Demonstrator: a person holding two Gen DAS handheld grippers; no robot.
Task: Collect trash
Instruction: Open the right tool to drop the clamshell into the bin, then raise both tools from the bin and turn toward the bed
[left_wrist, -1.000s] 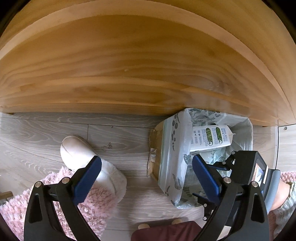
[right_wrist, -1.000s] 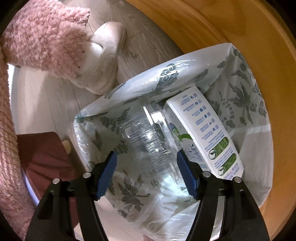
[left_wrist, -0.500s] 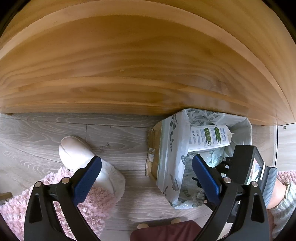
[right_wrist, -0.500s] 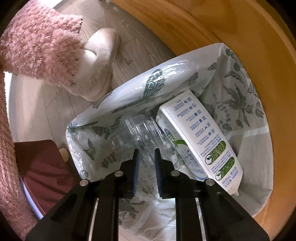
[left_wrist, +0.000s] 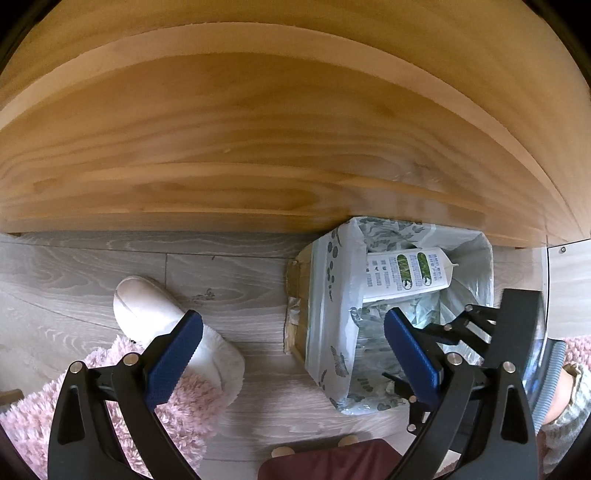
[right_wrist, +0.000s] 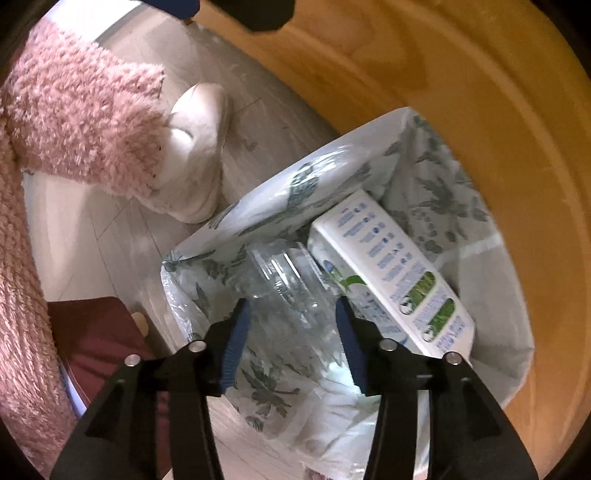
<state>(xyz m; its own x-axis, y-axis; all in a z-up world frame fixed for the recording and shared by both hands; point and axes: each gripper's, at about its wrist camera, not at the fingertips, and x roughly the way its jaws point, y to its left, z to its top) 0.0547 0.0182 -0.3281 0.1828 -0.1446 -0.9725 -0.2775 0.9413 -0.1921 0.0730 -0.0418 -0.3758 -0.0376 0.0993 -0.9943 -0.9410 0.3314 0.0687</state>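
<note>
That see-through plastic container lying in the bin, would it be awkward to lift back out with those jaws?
Probably a bit. The clear plastic container looks thin-walled and empty, so likely light but apt to buckle or crackle under a squeeze. Its glossy surface suggests it could slip. It lies loosely against the white carton in the soft bag liner, so it may shift when nudged.

Leaf-printed white bin liner (right_wrist: 332, 177), pink fuzzy trousers (right_wrist: 74, 122)

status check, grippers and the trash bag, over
Left gripper open, empty, over floor. Right gripper above bag, opening, nothing pressed. Clear container and carton inside. Nothing in the way.
</note>
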